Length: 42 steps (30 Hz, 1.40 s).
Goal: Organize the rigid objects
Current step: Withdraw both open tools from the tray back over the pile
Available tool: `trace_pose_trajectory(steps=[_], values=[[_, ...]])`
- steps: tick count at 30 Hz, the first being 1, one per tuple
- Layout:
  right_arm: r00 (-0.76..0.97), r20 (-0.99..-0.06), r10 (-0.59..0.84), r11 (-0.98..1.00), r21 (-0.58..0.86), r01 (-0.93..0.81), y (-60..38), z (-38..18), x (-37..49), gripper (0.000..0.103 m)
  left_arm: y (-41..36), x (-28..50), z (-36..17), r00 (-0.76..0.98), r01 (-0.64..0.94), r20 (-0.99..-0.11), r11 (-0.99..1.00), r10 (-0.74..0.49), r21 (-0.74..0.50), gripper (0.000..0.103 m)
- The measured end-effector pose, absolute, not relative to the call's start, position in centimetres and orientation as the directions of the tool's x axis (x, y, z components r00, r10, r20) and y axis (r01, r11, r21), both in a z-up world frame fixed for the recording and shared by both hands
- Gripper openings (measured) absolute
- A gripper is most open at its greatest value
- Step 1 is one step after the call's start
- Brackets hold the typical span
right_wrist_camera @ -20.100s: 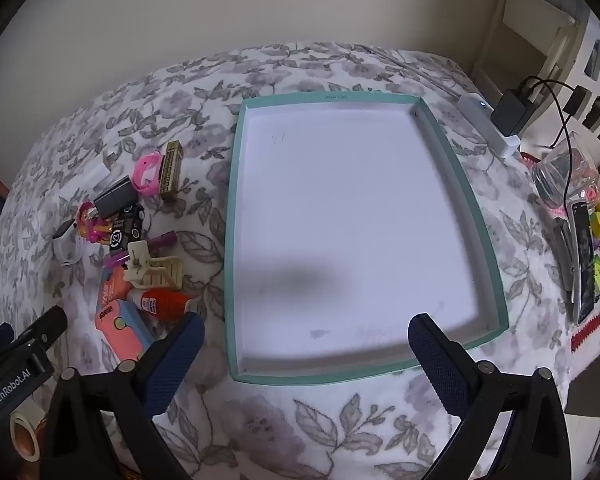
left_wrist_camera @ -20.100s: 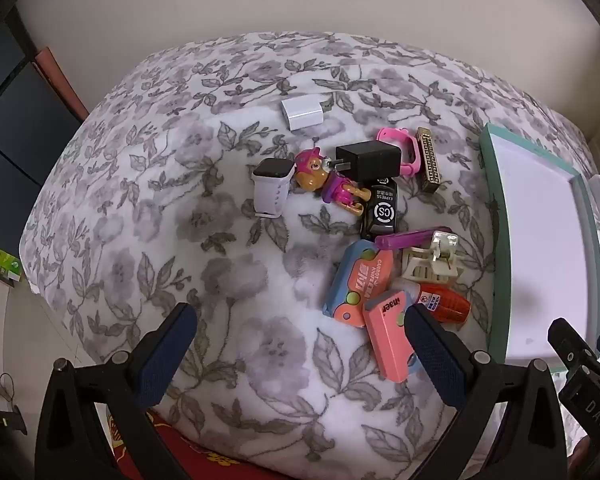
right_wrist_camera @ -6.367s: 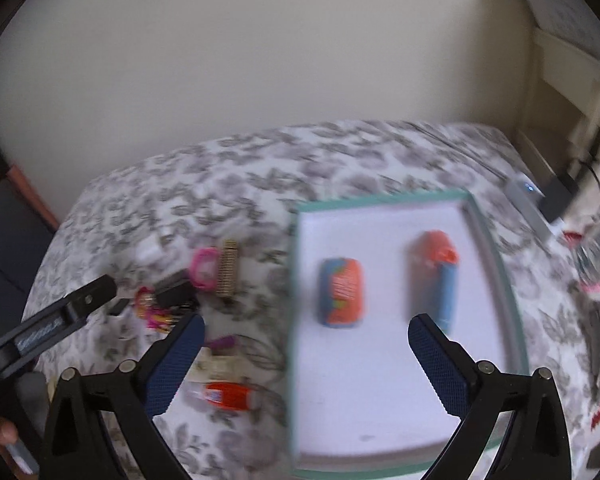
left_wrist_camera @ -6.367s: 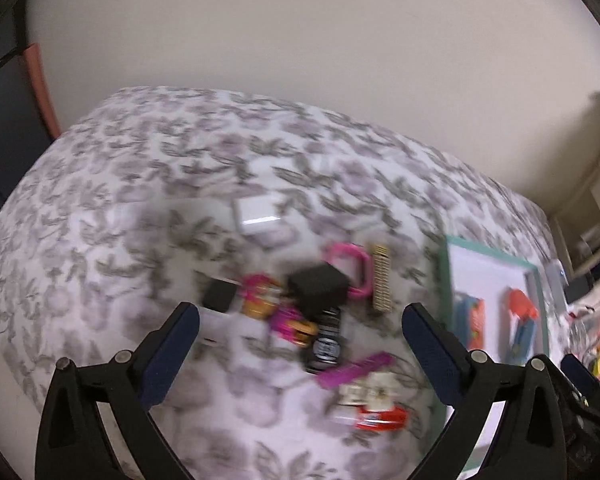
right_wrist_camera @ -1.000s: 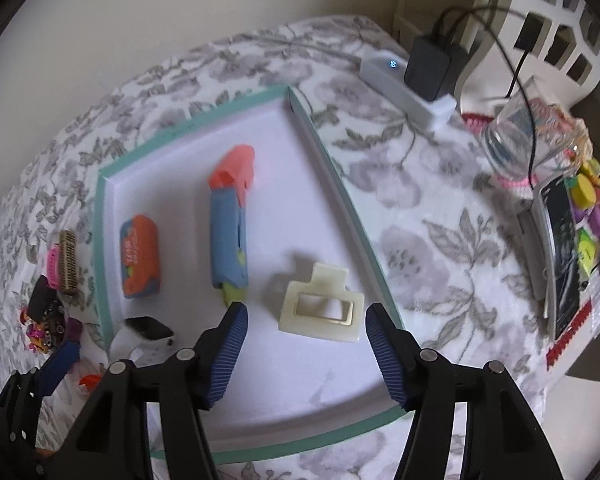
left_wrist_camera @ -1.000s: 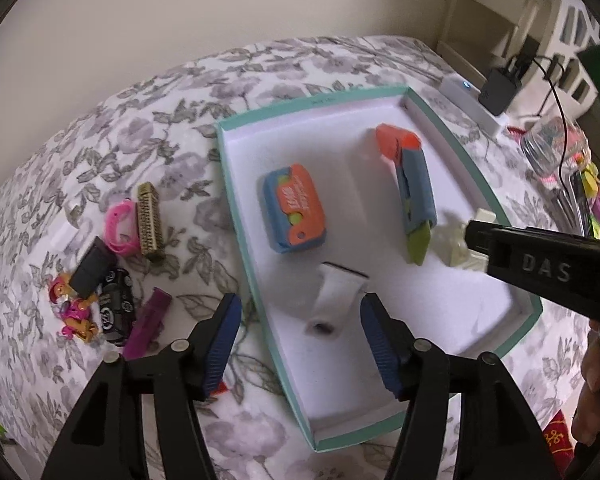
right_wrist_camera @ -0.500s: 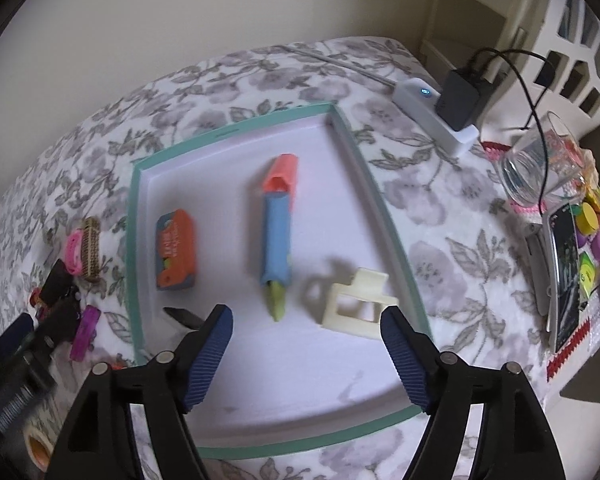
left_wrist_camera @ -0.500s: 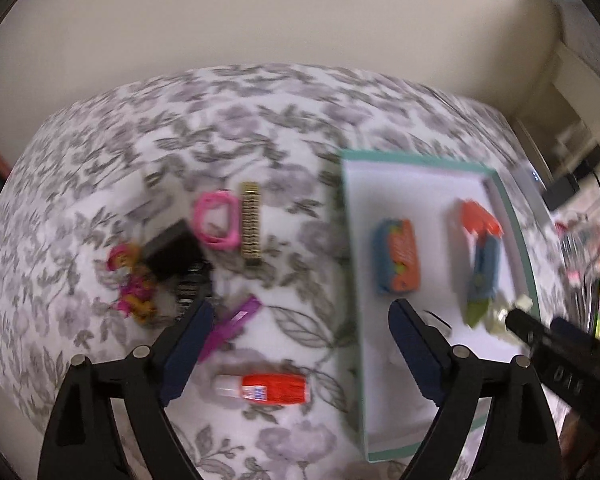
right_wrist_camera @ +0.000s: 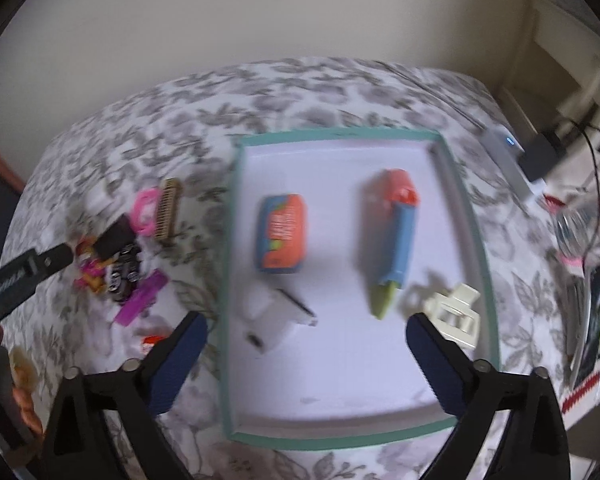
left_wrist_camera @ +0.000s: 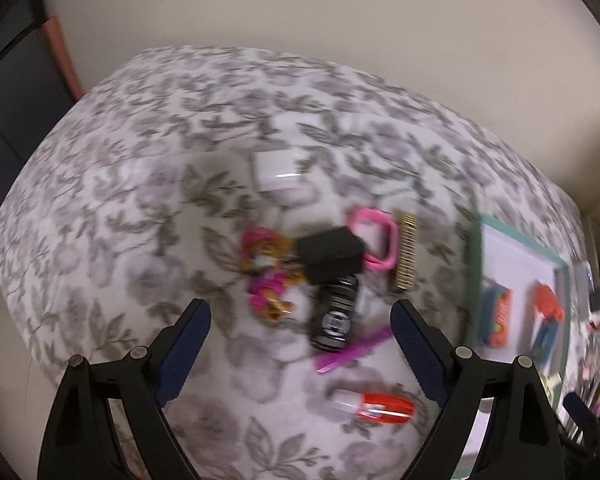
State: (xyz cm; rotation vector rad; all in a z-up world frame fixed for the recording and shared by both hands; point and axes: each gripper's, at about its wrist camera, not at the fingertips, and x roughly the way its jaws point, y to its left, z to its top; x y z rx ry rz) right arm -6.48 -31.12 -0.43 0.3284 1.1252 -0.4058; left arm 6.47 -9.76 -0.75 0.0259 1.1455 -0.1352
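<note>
Floral tabletop (right_wrist_camera: 340, 92): blue-orange toy (right_wrist_camera: 396, 236) in tray (right_wrist_camera: 474, 240), long axis near-far, green tip nearward; right gripper (right_wrist_camera: 306, 358) jaws opening, empty; left gripper (left_wrist_camera: 300, 350) jaws wide, empty.

Floral-clothed table (left_wrist_camera: 140, 208) bears teal tray (right_wrist_camera: 466, 216), scattered toys (left_wrist_camera: 268, 264)

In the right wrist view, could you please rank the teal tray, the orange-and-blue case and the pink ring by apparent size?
1. teal tray, by far the largest.
2. orange-and-blue case.
3. pink ring, smallest, though blurred and near the picture's edge, where the lens shrinks things.
</note>
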Motion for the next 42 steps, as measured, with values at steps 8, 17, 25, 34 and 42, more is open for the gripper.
trace_pose_trajectory(steps=[8,17,25,34,42], values=[[0.392,-0.914,-0.108,0.924,0.054,0.379,-28.0,-1.0,-4.7,0.103,-7.2,7.6,-1.3,0.403,0.02,-0.915,1.0,-0.009,-0.001,0.092],[0.413,-0.91,-0.037,0.959,0.084,0.272,-24.6,-1.6,-3.1,0.103,-4.8,7.6,-1.9,0.382,-0.044,-0.924,0.999,0.028,0.012,0.092],[0.461,-0.885,0.067,0.947,0.202,0.251,-24.2,-1.5,-2.8,0.103,-2.6,7.3,-2.3,0.353,-0.067,-0.935,0.998,0.037,0.014,0.092],[0.431,-0.894,0.117,0.951,0.227,0.211,-22.8,-2.8,-2.0,0.102,-2.3,7.8,-3.1,0.304,-0.018,-0.953,1.0,-0.018,-0.024,0.092],[0.348,-0.933,0.088,0.978,0.148,0.149,-20.8,-5.2,-1.6,0.095,-2.3,8.4,-4.0,0.249,-0.008,-0.966,0.998,-0.065,-0.069,0.092]])
